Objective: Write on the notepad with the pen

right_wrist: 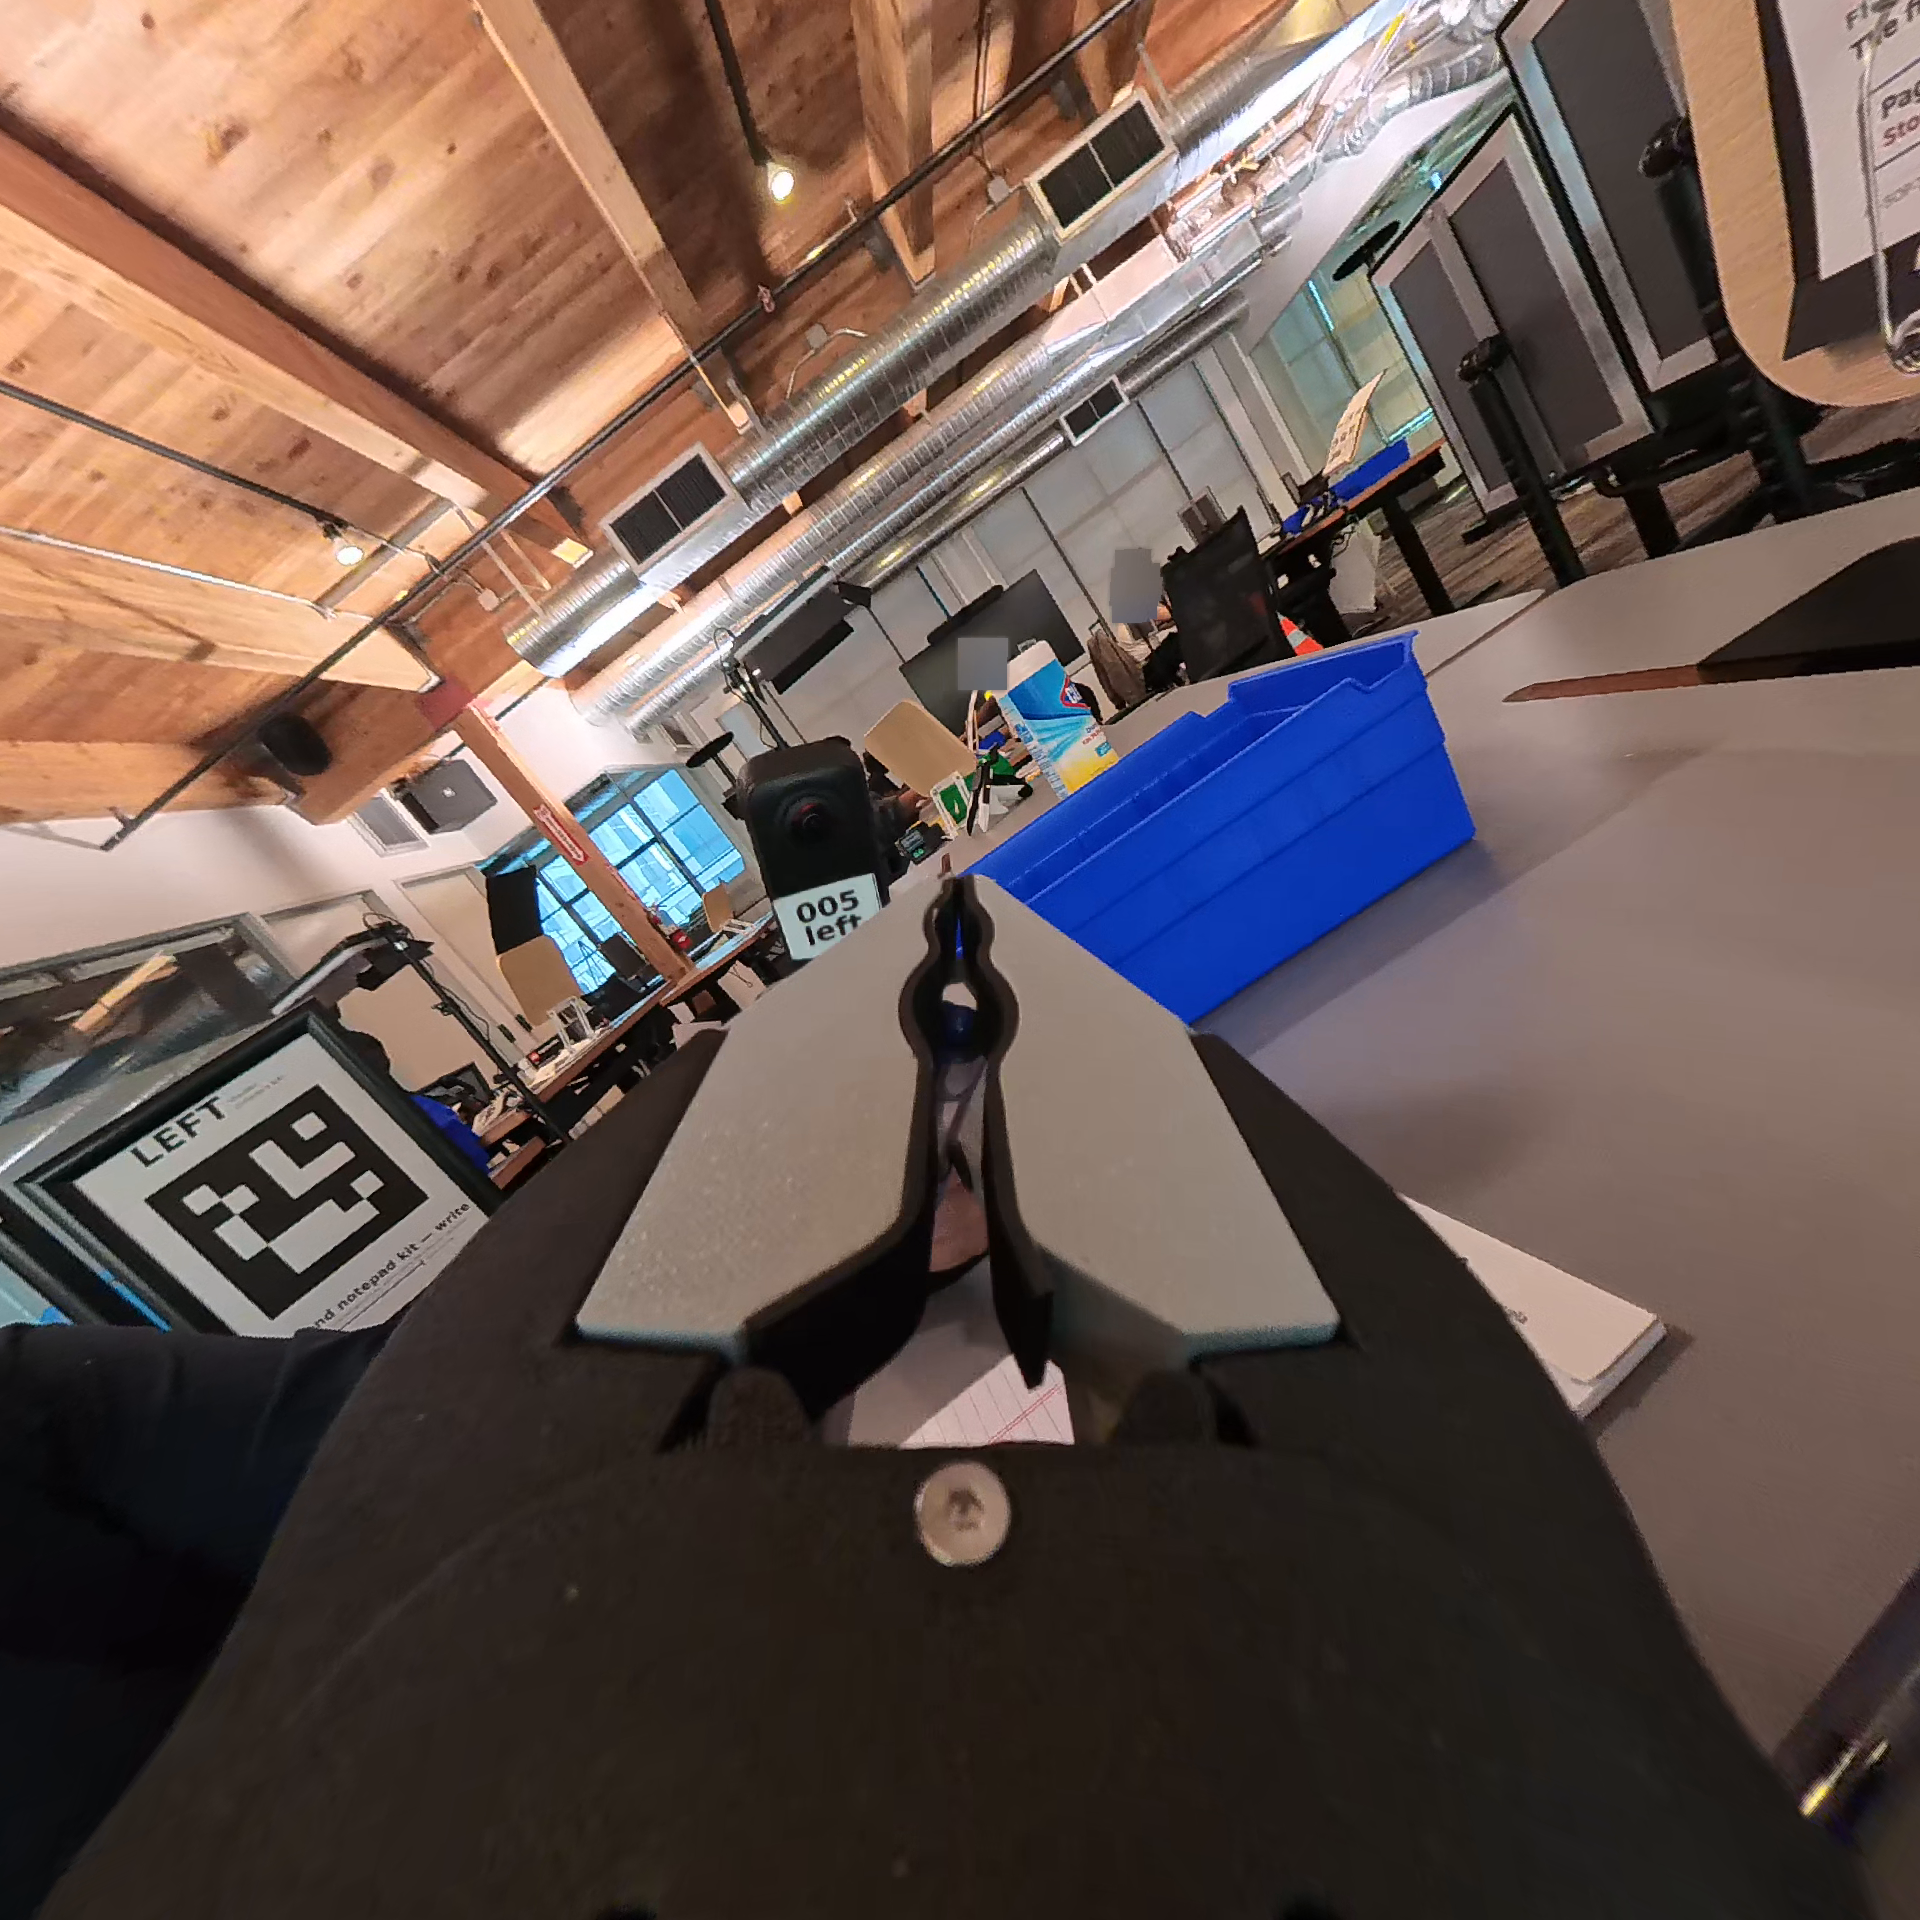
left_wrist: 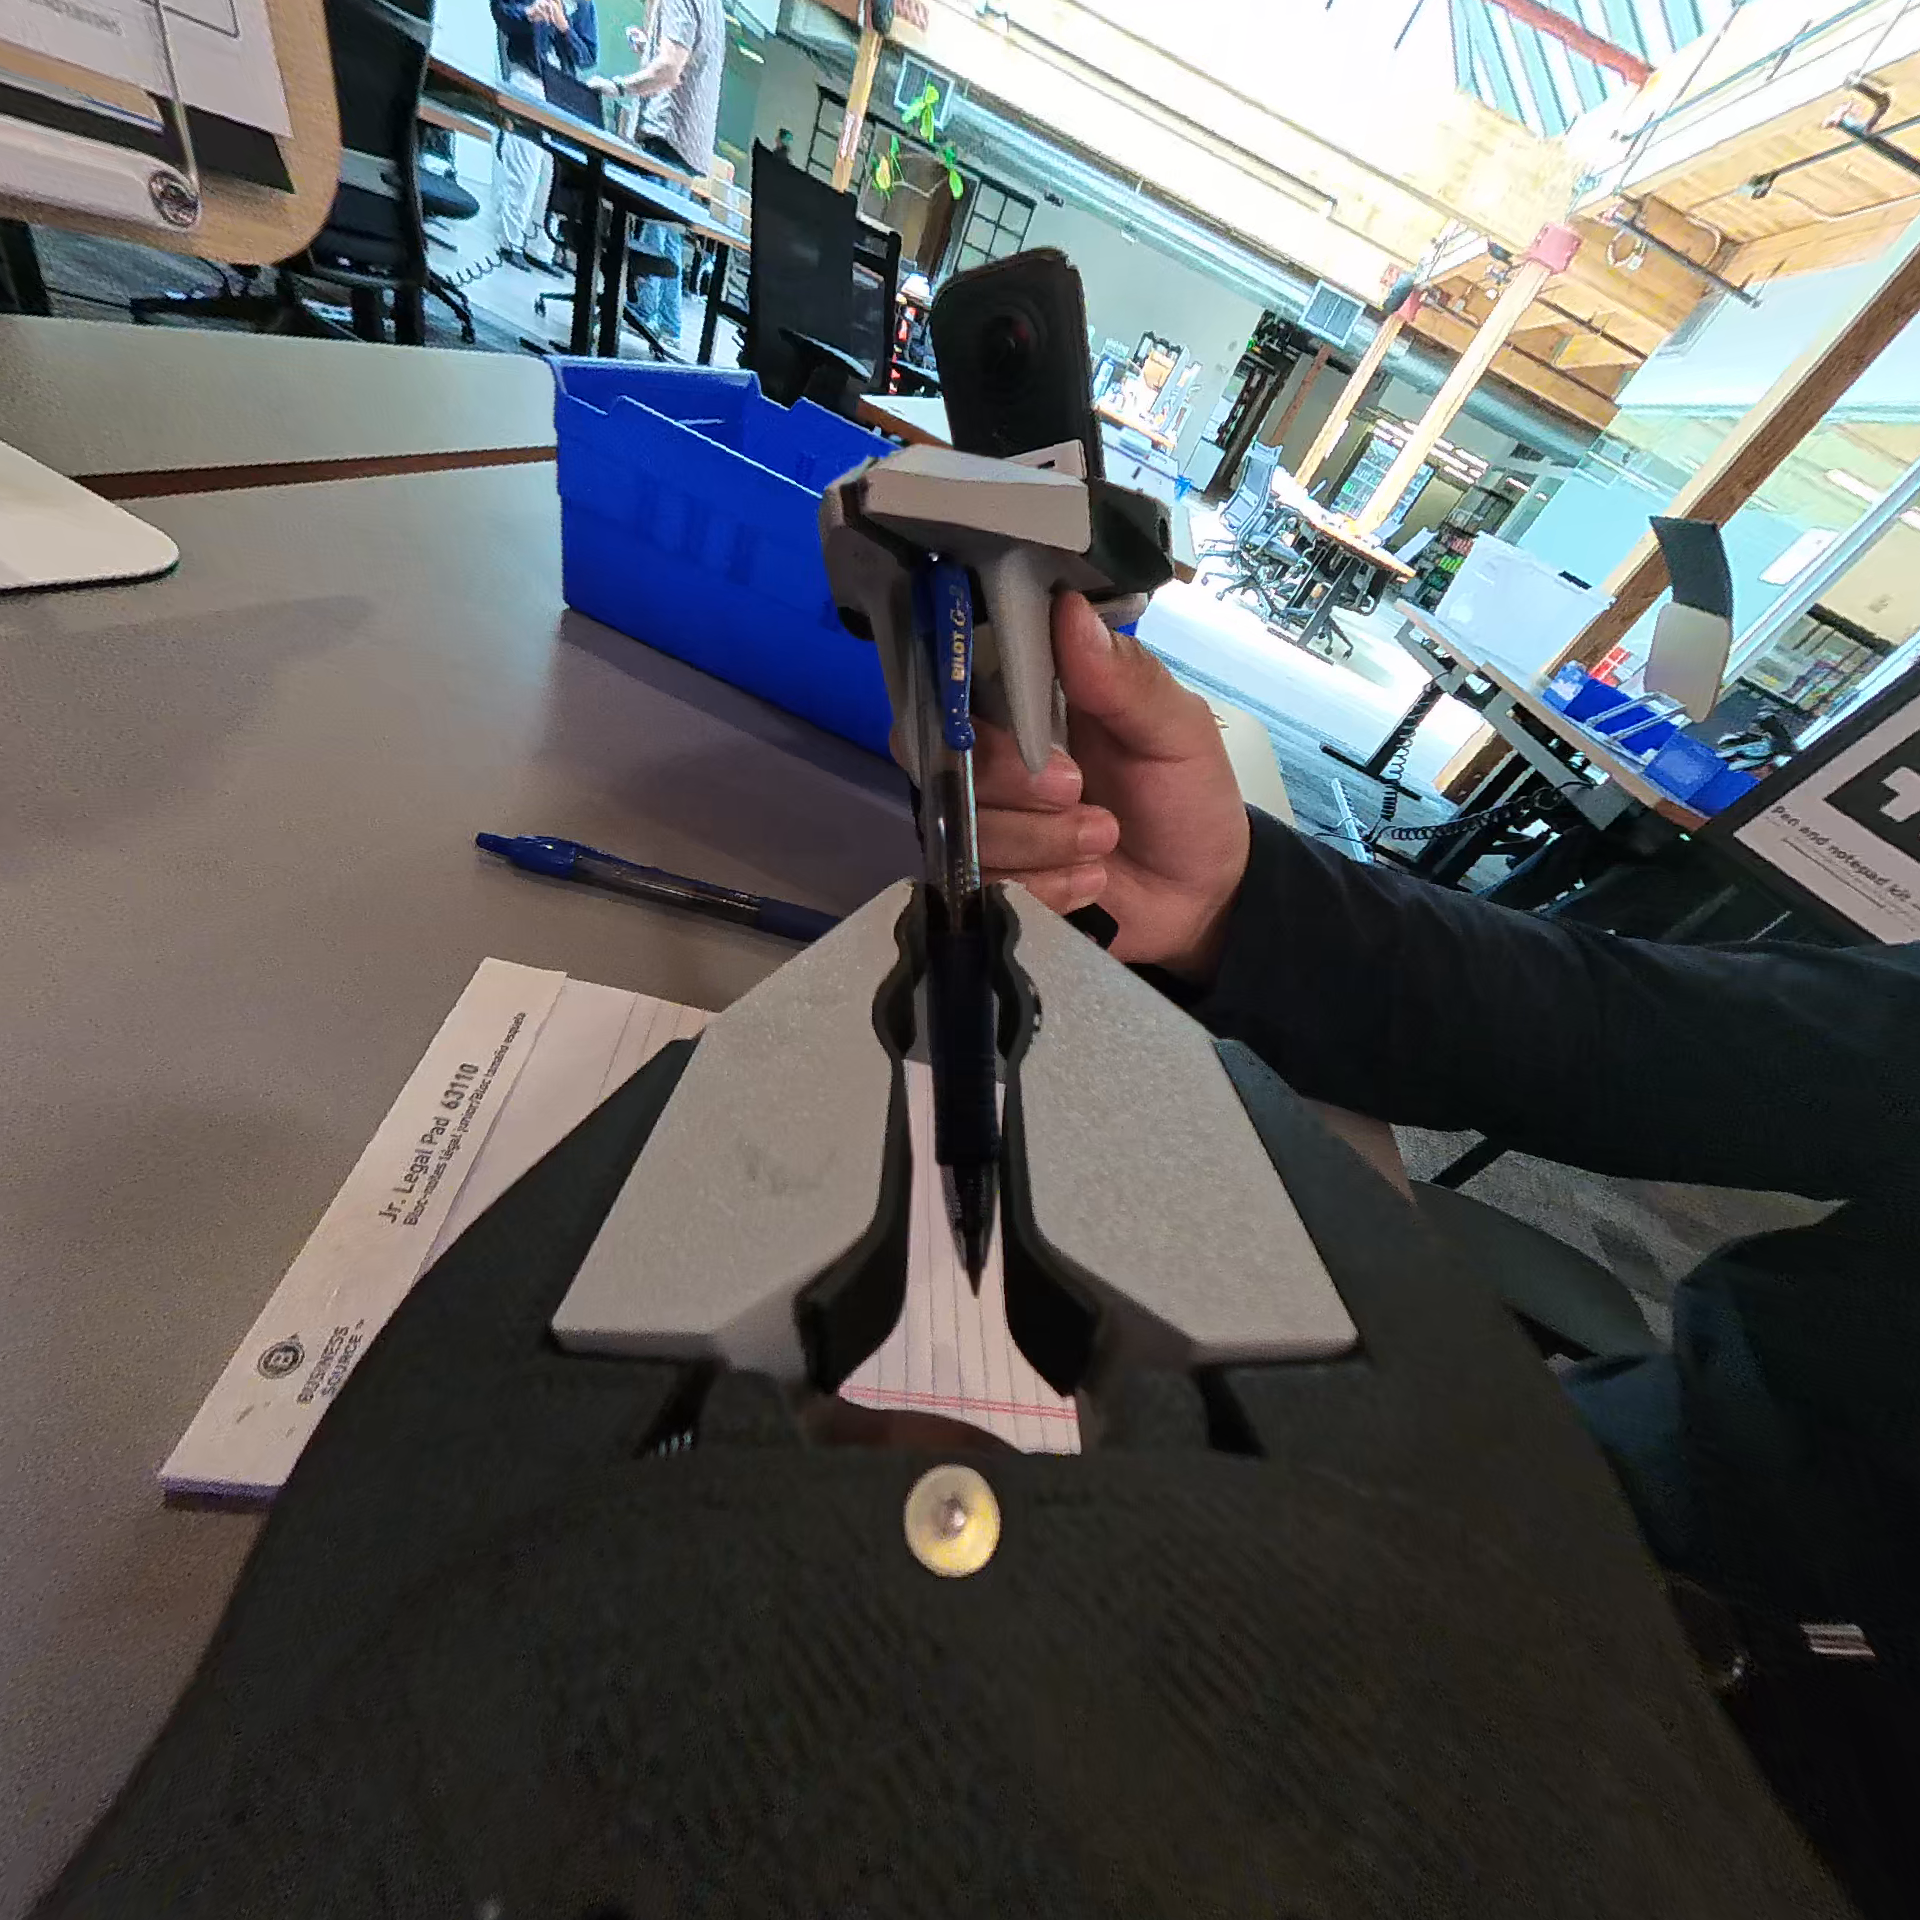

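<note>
A blue gel pen (left_wrist: 961, 821) is held in the air between both grippers, above the white lined notepad (left_wrist: 343, 1278) that lies on the grey table (left_wrist: 260, 727). My left gripper (left_wrist: 956, 909) is shut on the pen's dark rubber grip; the tip points back toward the camera over the lined page. My right gripper (left_wrist: 961, 675), held by a hand (left_wrist: 1132, 790), is shut on the pen's clip end. In the right wrist view my right gripper (right_wrist: 958, 899) is shut, with a bit of blue pen (right_wrist: 956, 1023) showing between the fingers. The notepad (right_wrist: 1538, 1320) lies to its right.
A second blue pen (left_wrist: 655, 883) lies on the table beyond the pad. A blue plastic bin (left_wrist: 686, 540) stands behind it, also in the right wrist view (right_wrist: 1247, 831). A marker sign (right_wrist: 270, 1216) stands at the table's edge. A white base (left_wrist: 62, 530) sits at far left. Spacing between my two grippers at the tips: around 7 centimeters.
</note>
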Tool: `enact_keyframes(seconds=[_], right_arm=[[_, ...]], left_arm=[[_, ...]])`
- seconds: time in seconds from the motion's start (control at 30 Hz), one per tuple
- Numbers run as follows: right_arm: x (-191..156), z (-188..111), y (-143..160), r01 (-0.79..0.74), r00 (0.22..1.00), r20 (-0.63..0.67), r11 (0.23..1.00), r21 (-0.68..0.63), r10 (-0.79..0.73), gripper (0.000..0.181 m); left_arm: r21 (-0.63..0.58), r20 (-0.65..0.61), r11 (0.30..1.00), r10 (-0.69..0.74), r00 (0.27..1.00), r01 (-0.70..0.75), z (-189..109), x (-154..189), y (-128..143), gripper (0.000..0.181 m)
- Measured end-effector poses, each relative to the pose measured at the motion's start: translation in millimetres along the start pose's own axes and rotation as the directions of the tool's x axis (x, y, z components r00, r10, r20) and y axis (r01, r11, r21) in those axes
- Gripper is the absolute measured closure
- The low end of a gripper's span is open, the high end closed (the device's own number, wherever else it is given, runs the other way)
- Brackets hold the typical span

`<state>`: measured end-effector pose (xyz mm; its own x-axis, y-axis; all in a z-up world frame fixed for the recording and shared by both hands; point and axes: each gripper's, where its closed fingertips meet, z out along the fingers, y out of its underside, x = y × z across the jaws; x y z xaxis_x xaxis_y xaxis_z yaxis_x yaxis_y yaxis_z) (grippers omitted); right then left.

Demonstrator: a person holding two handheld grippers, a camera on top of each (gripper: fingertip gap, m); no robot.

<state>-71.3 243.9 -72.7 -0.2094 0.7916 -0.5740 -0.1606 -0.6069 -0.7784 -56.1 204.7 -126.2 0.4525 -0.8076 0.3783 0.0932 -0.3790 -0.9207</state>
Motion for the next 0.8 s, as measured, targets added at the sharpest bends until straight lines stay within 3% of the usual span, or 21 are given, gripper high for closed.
enact_keyframes(seconds=[0.6, 0.8], right_arm=[[4.2, 3.9, 7.0, 0.054, 0.997, -0.054, 0.998, -0.039, -0.056, 0.181], [-5.1, 1.8, -2.0, 0.063, 0.997, -0.033, 0.998, 0.004, -0.063, 0.181]], left_arm=[[-0.055, 0.024, 0.998, 0.013, 1.0, -0.011, 1.4, -1.9, 8.7, 0.174], [-0.008, 0.0, 1.0, 0.016, 1.0, -0.016, 1.7, 5.6, -0.6, 0.174]])
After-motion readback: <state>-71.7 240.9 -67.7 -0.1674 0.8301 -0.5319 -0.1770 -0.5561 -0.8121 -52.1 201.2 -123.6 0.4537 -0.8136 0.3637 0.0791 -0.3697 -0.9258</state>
